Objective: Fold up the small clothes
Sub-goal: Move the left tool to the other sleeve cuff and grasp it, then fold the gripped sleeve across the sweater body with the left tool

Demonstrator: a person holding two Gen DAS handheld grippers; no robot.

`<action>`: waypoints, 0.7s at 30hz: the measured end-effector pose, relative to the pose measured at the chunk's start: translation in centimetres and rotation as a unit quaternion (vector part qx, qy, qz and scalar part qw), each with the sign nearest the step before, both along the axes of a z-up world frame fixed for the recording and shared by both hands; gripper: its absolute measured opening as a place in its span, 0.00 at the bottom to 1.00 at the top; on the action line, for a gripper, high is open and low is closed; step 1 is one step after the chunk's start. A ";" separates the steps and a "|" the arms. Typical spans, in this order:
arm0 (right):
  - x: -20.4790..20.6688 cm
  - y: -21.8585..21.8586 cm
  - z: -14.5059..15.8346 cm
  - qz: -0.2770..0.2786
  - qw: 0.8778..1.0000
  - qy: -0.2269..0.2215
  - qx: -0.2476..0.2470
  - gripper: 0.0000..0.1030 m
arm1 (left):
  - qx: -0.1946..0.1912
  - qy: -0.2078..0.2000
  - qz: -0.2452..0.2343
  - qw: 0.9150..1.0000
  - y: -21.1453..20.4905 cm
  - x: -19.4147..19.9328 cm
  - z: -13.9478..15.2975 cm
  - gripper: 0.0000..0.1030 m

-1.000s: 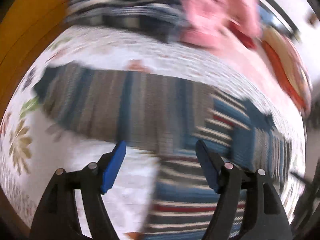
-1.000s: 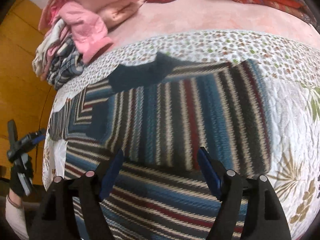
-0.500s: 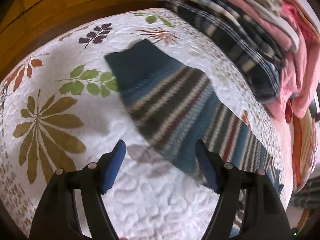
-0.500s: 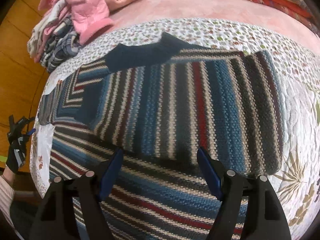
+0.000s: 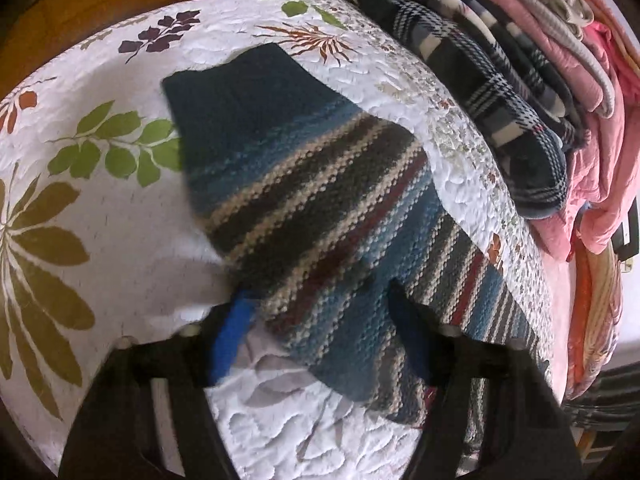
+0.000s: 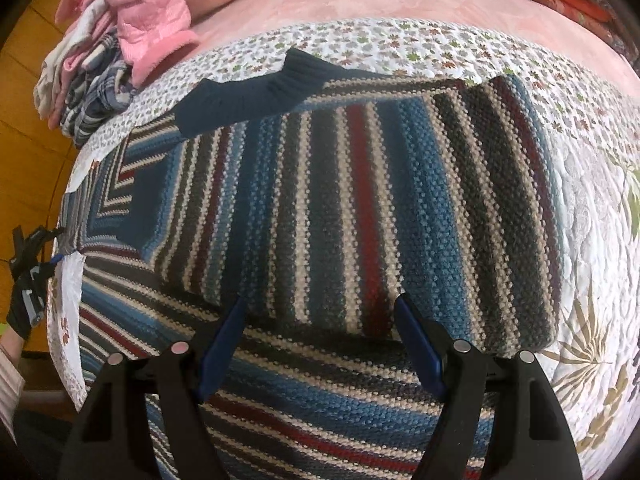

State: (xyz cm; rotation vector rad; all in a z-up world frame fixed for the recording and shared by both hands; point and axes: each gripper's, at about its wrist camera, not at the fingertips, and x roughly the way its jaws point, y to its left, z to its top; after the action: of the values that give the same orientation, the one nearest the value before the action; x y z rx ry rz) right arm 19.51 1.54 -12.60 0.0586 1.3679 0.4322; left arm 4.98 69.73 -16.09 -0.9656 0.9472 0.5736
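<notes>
We see a knit sweater [image 6: 360,208], striped blue, grey, cream and red, lying flat on the bed, one sleeve [image 5: 288,184] stretched outward.

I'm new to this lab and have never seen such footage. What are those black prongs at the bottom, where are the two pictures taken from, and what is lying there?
There is no robot. A person holds a black two-finger gripper with blue pads in each hand, and a fisheye camera on each looks forward along its fingers.

The left wrist view shows the left gripper, open and holding nothing, over one sleeve of a striped blue, grey, cream and red knitted sweater. The right wrist view shows the right gripper, also open, above the sweater's body.

The sweater lies on a white quilted bedspread printed with leaves. Beside it is a pile of pink and plaid clothes.
</notes>
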 end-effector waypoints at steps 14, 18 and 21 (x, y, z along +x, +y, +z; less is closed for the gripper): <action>0.2 -0.5 0.2 -0.011 1.000 -0.003 0.001 0.74 | 0.055 -0.127 -0.038 0.990 -3.0 0.6 7.5 0.11; 0.4 -0.6 0.4 -0.012 1.000 -0.006 0.002 0.74 | 0.066 -0.164 -0.076 0.981 -6.0 1.4 10.6 0.11; 0.5 -0.7 0.6 -0.016 1.000 -0.010 0.002 0.74 | 0.072 -0.185 -0.107 0.974 -8.8 2.7 12.5 0.11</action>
State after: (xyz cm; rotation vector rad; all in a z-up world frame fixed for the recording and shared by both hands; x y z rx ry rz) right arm 20.05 0.79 -11.98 0.0792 1.3455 0.4085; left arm 7.63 60.94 -3.58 -0.7920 0.6544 0.2632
